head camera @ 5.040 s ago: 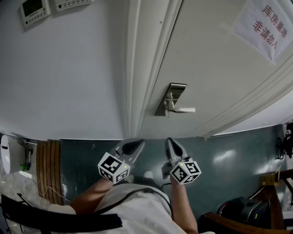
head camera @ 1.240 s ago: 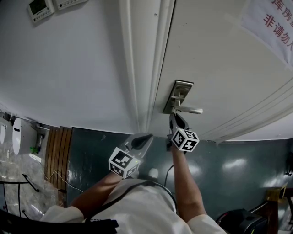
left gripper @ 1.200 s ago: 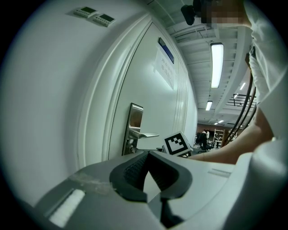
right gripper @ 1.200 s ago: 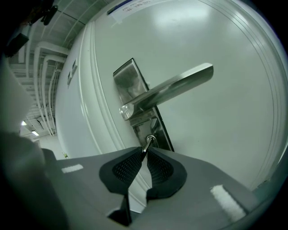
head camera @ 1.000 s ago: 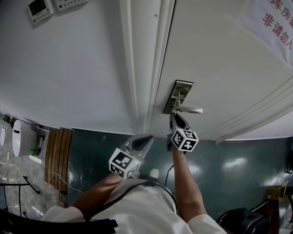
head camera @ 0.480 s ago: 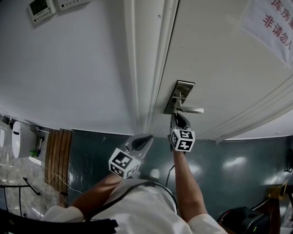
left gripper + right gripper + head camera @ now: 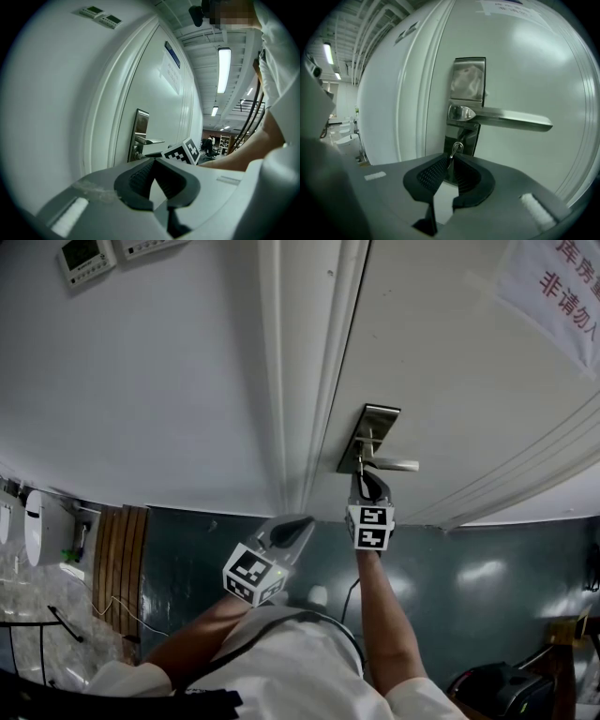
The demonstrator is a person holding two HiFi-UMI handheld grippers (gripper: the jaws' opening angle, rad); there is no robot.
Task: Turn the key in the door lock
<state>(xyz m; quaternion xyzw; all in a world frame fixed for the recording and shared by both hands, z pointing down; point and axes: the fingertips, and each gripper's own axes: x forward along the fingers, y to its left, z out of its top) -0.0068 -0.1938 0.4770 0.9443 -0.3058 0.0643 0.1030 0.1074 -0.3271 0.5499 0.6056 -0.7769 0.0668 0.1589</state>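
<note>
Right gripper view: the right gripper pinches the key in near-closed jaws, dead ahead, shaft entering the door lock; the left gripper, closed and empty, is farther off.

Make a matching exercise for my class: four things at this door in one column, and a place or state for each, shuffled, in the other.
1 key
2 lever handle
3 left gripper
4 paper notice

A stuck high on the door
B pinched in the right gripper
C held back from the door, empty
D level, above the key

Pairs: 1-B; 2-D; 3-C; 4-A
</note>
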